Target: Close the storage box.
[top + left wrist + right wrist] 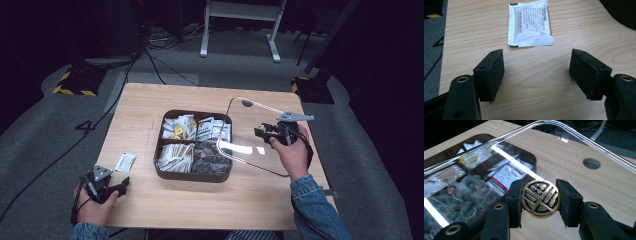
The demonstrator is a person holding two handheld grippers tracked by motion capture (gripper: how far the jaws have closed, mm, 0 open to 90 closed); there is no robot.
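A dark brown compartment tray (193, 176) holding several tea bags and sachets sits in the middle of the wooden table (145, 110). My right gripper (262, 132) (539, 191) is shut on the round gold-and-black knob (540, 198) of a clear lid (250, 125) (574, 150), which hangs tilted above the tray's right side. A white sachet (125, 162) (530, 23) lies flat on the table left of the tray. My left gripper (121, 185) (536, 66) stands open just short of the sachet, low over bare wood, with nothing between its jaws.
A small round hole (247, 103) (591, 163) is in the tabletop behind the lid. The table's left edge (444, 50) is close to my left gripper, with grey floor and cables beyond. A white stand's legs (240, 30) are on the floor past the table.
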